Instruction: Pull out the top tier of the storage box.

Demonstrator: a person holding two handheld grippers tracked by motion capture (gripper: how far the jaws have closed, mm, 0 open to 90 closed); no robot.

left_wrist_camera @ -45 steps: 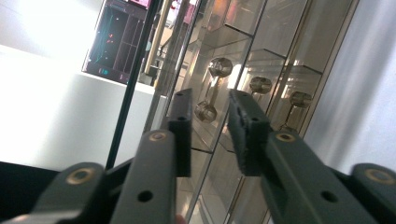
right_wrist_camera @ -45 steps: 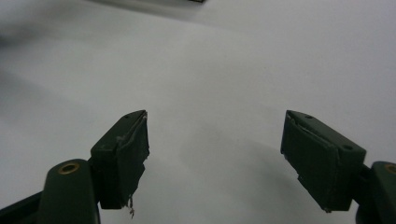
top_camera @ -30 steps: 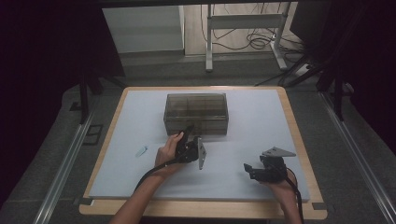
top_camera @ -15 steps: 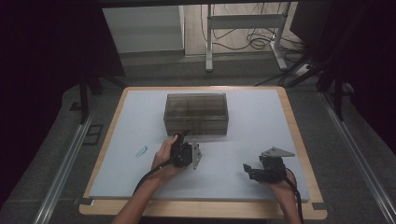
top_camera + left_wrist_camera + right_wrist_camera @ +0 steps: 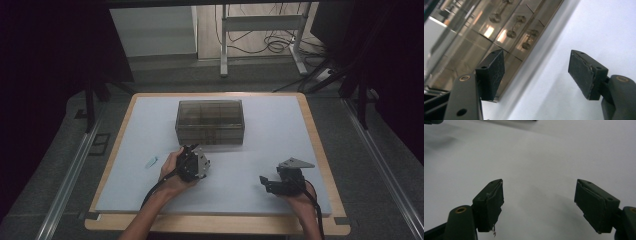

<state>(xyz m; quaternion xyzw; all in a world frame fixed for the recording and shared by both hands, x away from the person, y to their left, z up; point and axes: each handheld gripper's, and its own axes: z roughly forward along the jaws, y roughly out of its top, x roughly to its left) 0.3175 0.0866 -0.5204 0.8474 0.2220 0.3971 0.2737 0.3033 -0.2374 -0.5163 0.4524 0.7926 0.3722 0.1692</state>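
Note:
A smoky see-through box [image 5: 210, 121] with compartments stands at the middle of the white mat [image 5: 270, 125]. My left gripper [image 5: 191, 154] hovers just in front of the box's near side, pointing at it. In the left gripper view the left gripper [image 5: 536, 60] has its jaws wide apart; they have just been opening, and only mat lies between them. The box wall [image 5: 499, 32] fills the upper left there, with small metal parts behind it. My right gripper [image 5: 265, 182] rests low near the front right, and in its own view the right gripper [image 5: 539, 185] is open over bare mat.
A small pale blue piece [image 5: 151, 161] lies on the mat left of the left hand. The mat sits on a wooden-edged table [image 5: 320, 150]. Beyond the table's far edge are a desk frame [image 5: 260, 25] and cables on the floor.
The left hand has drawn back a little from the box's front toward the near edge. The right hand has stayed where it was.

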